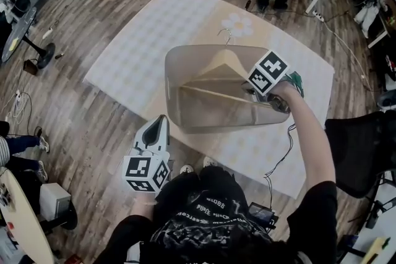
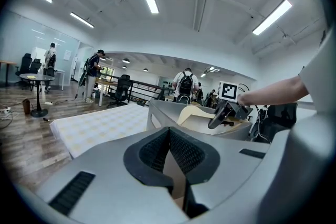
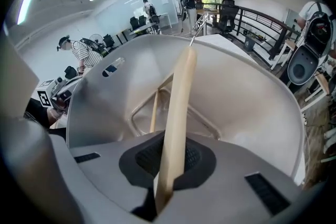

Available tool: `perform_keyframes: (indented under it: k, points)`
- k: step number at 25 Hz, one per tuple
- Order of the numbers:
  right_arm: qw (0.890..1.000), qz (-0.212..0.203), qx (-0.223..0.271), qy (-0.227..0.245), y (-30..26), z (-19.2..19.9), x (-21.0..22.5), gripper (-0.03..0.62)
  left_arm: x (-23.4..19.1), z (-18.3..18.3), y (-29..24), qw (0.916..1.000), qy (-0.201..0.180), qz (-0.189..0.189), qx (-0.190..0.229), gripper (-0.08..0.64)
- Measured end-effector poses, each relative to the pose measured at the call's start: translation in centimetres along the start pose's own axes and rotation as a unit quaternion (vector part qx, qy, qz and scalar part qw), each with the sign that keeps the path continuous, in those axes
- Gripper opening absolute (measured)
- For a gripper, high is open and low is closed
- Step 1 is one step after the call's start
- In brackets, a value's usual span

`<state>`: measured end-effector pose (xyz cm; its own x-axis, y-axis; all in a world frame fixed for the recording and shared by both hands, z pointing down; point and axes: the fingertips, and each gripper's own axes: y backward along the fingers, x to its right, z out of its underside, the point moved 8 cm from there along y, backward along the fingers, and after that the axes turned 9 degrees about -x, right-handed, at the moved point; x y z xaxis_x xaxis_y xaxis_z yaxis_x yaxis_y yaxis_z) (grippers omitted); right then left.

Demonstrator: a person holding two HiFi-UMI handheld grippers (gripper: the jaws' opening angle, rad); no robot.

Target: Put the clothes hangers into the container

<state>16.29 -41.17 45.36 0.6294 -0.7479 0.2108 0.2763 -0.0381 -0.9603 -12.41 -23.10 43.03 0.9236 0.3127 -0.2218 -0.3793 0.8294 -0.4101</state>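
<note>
While my right fingers [image 3: 137, 159] are clamped on one end of the wooden hanger [image 1: 223, 63], which leans inside the container [image 1: 170, 91] with its hook above the far rim, and my left fingers [image 2: 152, 152] sit closed and empty, I reckon I should next lower it flat and let go.

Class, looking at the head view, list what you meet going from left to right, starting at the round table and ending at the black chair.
round pedestal table → left gripper → container → black chair
</note>
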Motion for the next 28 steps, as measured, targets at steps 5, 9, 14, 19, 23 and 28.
perform_keyframes:
  k: [5, 9, 14, 19, 23, 28]
  points:
    - [0.999, -0.017, 0.012, 0.038, 0.8, 0.0, -1.4, 0.19, 0.2, -0.1, 0.1, 1.0, 0.002, -0.002, 0.003, 0.02]
    - [0.998, 0.006, 0.037, 0.053, 1.6, -0.3, -1.6, 0.249, 0.0, -0.2, 0.3, 1.0, 0.003, -0.006, 0.005, 0.02]
    - [0.994, -0.001, 0.104, 0.035, 4.3, -0.2, -1.1, 0.294, -0.2, -0.2, 0.6, 0.9999, 0.001, -0.007, 0.012, 0.02]
    - [0.985, 0.005, 0.17, 0.03, 7.3, 0.9, -1.0, 0.327, 0.0, -0.3, 0.9, 0.9999, -0.004, -0.005, 0.015, 0.02]
    - [0.972, 0.014, 0.232, 0.024, 9.6, 1.7, -1.1, 0.316, -0.1, -0.3, 0.8, 0.9998, -0.006, -0.003, 0.017, 0.02]
    - [0.931, 0.027, 0.365, 0.016, 13.1, 3.5, -2.1, 0.281, 0.1, -0.5, 1.2, 0.9997, -0.012, 0.003, 0.021, 0.02]
